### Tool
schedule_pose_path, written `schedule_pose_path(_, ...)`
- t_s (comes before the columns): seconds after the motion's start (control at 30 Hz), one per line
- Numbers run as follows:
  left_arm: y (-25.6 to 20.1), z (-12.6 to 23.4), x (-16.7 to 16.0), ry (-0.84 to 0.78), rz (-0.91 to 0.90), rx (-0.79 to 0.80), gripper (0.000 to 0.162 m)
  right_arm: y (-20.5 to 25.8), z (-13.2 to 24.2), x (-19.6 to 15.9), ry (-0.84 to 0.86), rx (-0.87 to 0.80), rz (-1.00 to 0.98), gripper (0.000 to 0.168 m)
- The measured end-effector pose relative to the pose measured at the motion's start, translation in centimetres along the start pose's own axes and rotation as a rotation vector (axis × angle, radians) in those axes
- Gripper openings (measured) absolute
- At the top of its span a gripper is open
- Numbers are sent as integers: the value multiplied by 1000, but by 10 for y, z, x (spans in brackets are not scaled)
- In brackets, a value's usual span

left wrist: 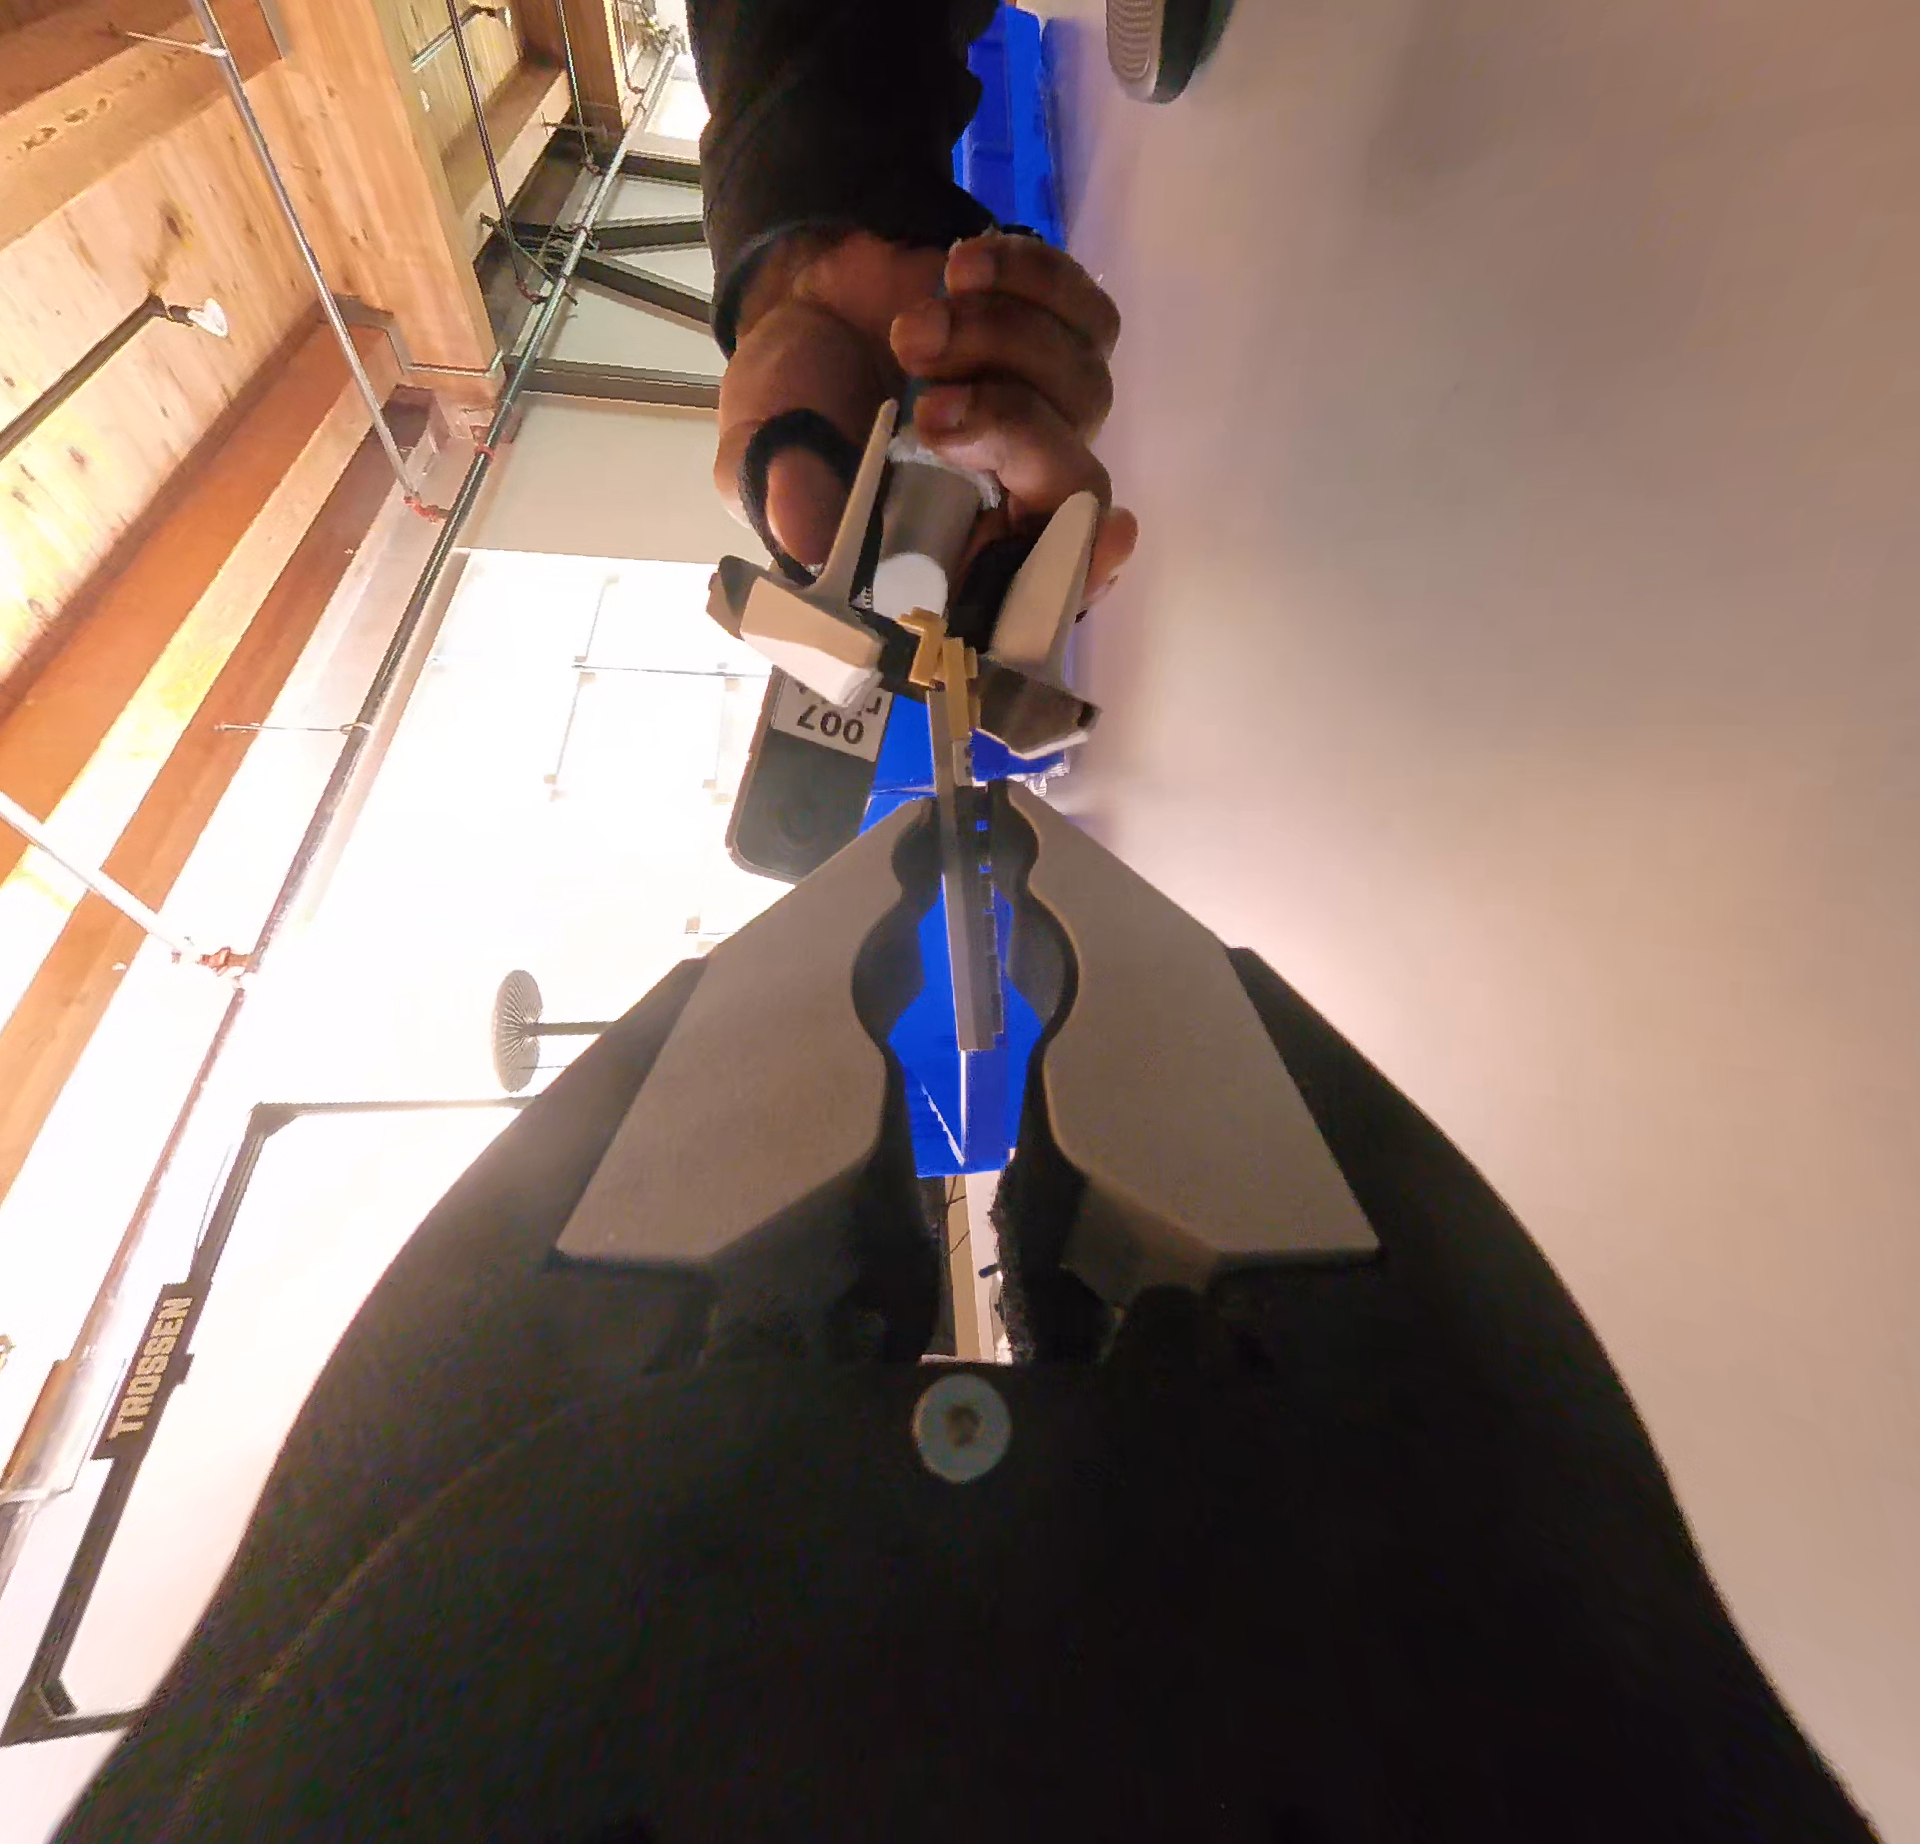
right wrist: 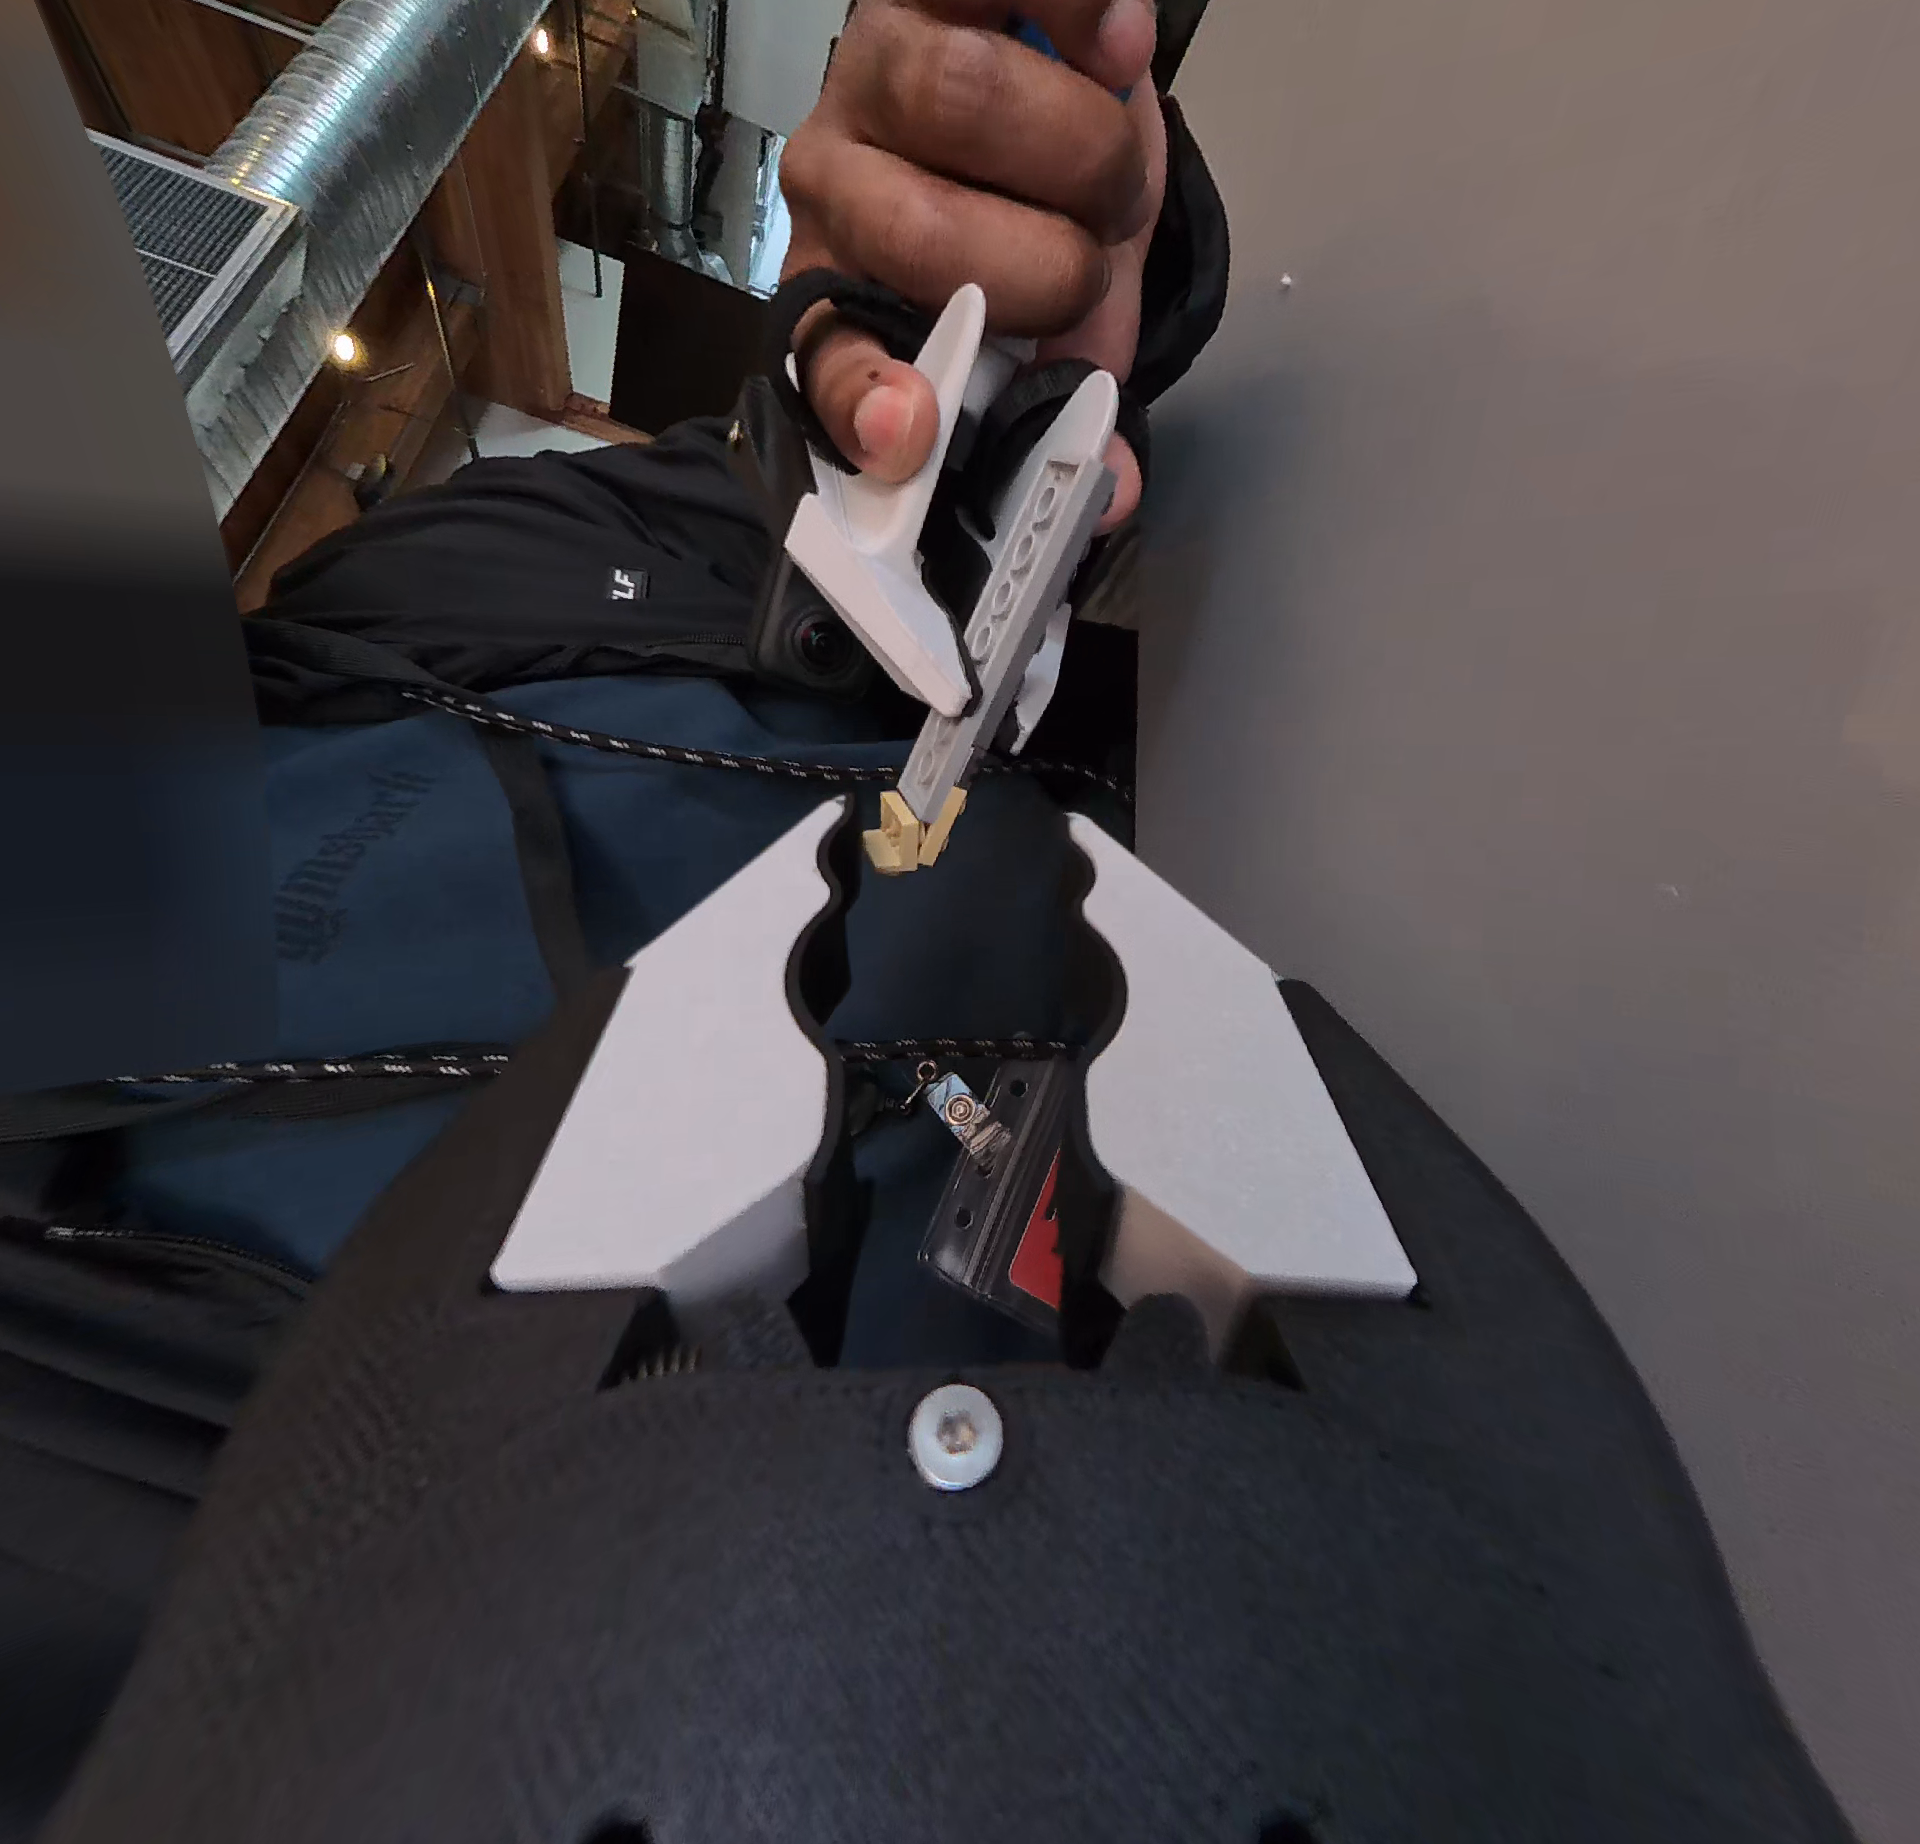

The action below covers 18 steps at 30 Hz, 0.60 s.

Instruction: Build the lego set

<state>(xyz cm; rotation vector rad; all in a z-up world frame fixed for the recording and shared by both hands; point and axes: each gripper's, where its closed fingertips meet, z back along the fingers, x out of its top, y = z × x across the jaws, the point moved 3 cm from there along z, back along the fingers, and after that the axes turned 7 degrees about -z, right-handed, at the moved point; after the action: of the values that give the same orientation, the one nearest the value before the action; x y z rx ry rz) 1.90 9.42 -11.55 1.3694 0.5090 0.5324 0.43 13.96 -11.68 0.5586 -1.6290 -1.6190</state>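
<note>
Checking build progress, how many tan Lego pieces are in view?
2 tan pieces: one, the other, side by side at the tip of the grey plate held in the left gripper, between the open right gripper's fingertips; others may be hidden.

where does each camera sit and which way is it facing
Left wrist view: on the left gripper, shut on a grey lego plate; faces the right gripper and right hand.
Right wrist view: on the open right gripper; faces the left gripper, left hand and black jacket.
Shared: both grippers, the grey lego plate and its tan piece.
</note>
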Motion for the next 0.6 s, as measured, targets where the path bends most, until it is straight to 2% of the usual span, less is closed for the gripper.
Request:
schedule_pose_path(0.2,1,-1,1,-4,-11,-2,9,0,-2,-3,14,16,1,24)
schedule_pose_path(0.33,0,-2,1,-1,-16,-4,8,3,-2,-3,7,35,9,11)
schedule_pose_path(0.6,0,-3,0,4,-16,-12,9,1,-3,-2,-24,30,33,9)
